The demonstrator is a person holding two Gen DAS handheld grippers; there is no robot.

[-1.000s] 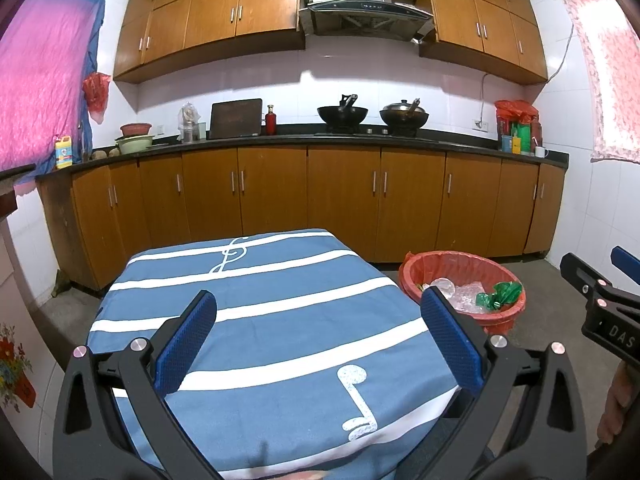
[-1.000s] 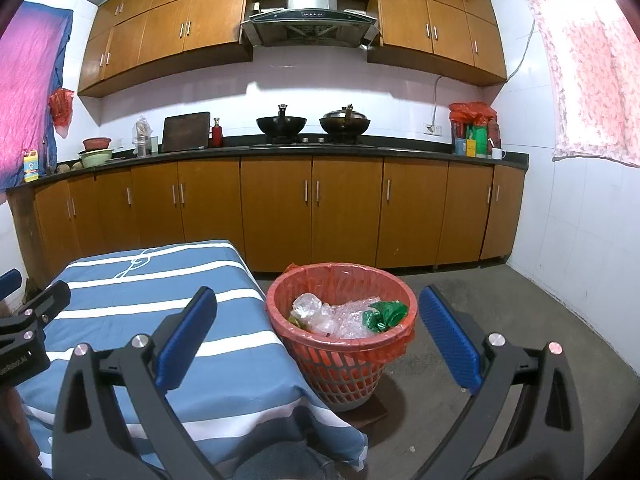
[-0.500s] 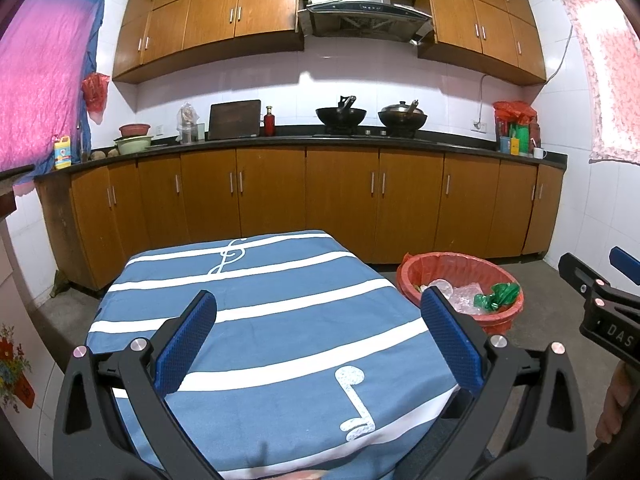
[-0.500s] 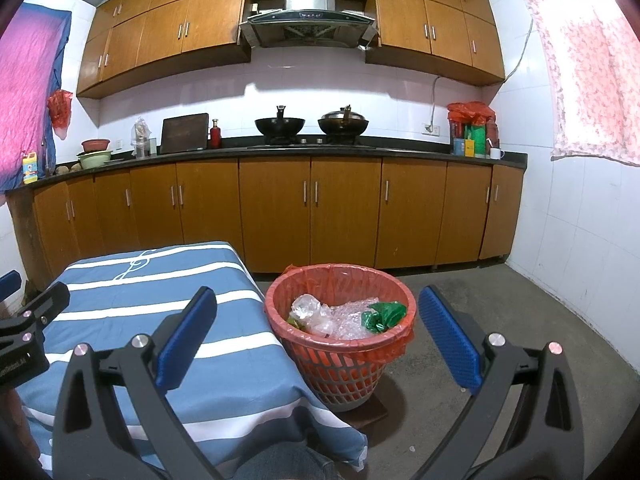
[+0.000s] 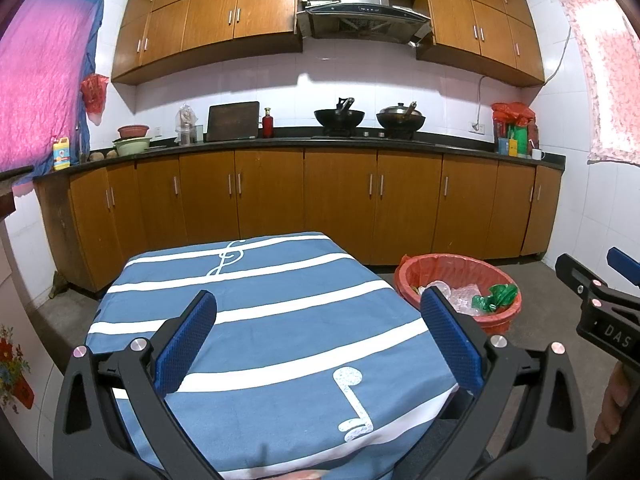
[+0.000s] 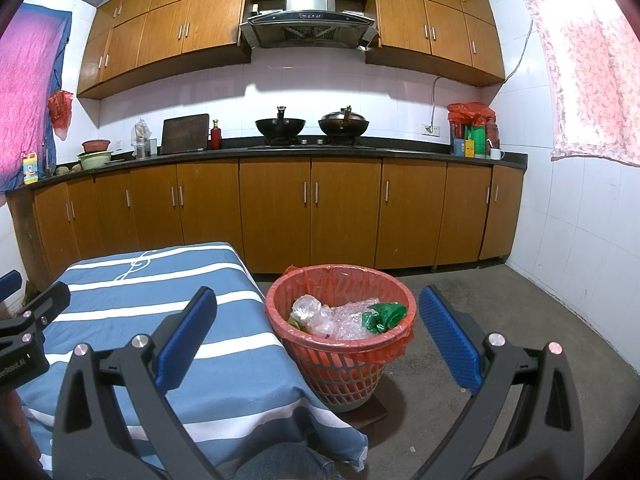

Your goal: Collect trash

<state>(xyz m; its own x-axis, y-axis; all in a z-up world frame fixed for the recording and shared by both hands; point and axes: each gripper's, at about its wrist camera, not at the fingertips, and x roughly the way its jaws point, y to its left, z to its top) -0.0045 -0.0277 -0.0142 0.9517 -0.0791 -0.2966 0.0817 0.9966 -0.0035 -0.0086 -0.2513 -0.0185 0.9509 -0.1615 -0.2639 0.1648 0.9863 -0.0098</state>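
Table [image 5: 280,320] — covered by a blue cloth with white stripes and white music notes; nothing lies on the cloth. It stands on a grey concrete floor [image 6: 520,320] in a kitchen.

Room — brown wooden base cabinets [image 6: 312,208] under a dark counter [image 6: 400,152], matching wall cabinets above, white tiled walls. A steel hood [image 6: 310,12] hangs over two black woks [image 6: 280,126] on the hob. Also on the counter: a dark board [image 6: 186,133] leaning on the wall, a red bottle [image 6: 216,136], stacked bowls [image 6: 96,156] at the left end, a white mug [image 6: 497,154] and red-bagged items at the right end. Pink cloth covers a window at each side.

Left gripper [image 5: 318,340] — jaws wide apart, nothing between them, held over the near half of the table. The right gripper's side shows at the right edge of this view.

Right gripper [image 6: 318,336] — jaws wide apart, empty. The bin [image 6: 340,368] sits in the gap between its blue pads, further off and lower, on the floor just beside the table's right edge.

Bin — red plastic lattice basket, lined with a thin red bag folded over the rim.

Trash [image 6: 340,318] — lies inside the bin: crumpled clear plastic and bubble wrap, one green wrapper [image 6: 384,314] on the right side, a bit of yellow-green at the left.
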